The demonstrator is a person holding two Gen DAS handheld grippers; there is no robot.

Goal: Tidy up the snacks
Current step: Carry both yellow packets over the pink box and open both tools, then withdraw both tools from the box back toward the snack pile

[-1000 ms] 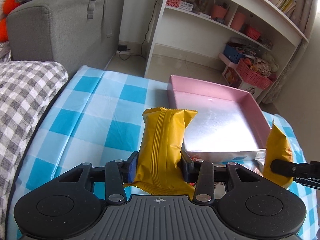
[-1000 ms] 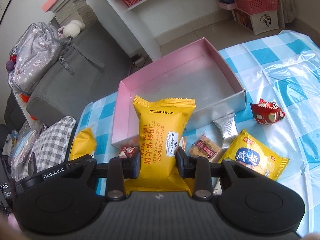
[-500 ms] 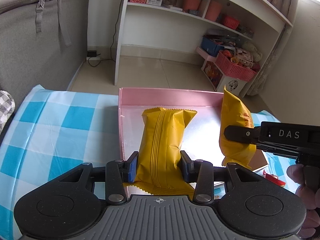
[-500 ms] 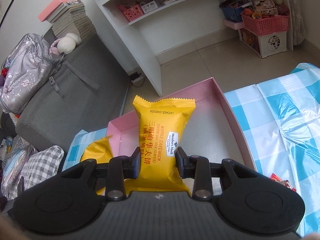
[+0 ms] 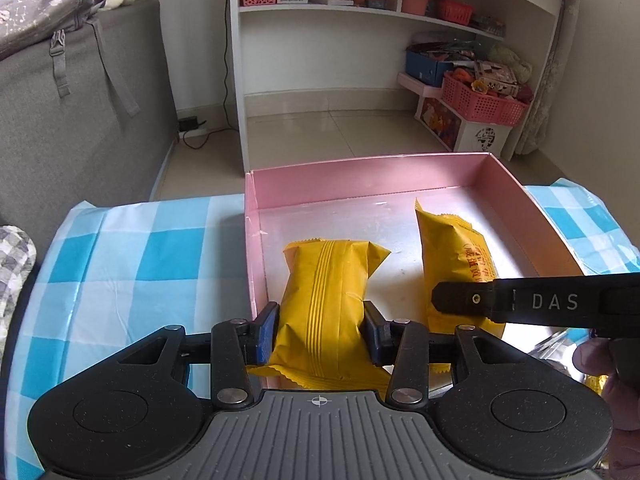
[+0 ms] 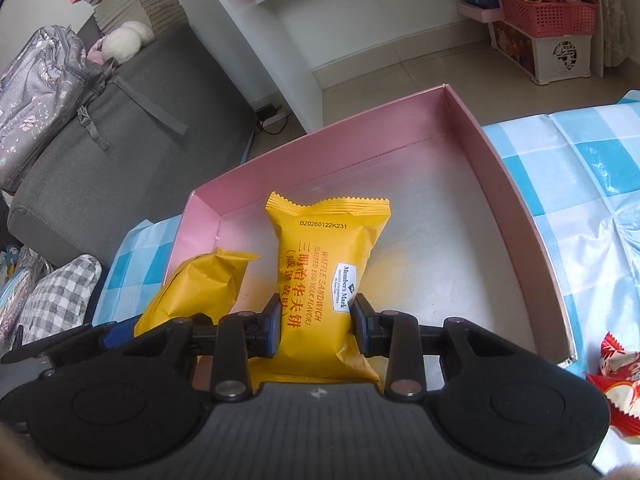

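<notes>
My left gripper (image 5: 320,330) is shut on a yellow waffle sandwich packet (image 5: 326,300), seam side up, held over the left part of the pink box (image 5: 372,176). My right gripper (image 6: 316,328) is shut on a second yellow packet (image 6: 324,276), printed side up, held over the middle of the same box (image 6: 516,184). In the left wrist view the right gripper's finger (image 5: 520,302) and its packet (image 5: 452,256) show at the right. In the right wrist view the left packet (image 6: 200,284) shows at lower left. Whether either packet touches the silver box floor I cannot tell.
The box stands on a blue-and-white checked tablecloth (image 5: 132,264). A red-and-white snack (image 6: 618,376) lies right of the box. A grey sofa (image 5: 60,128) stands to the left, and a white shelf unit (image 5: 400,40) with pink baskets (image 5: 482,96) stands behind.
Both grippers have carried their yellow packets forward from the table's near side to over the pink box, and lower into it. Both stay shut on their packets.
</notes>
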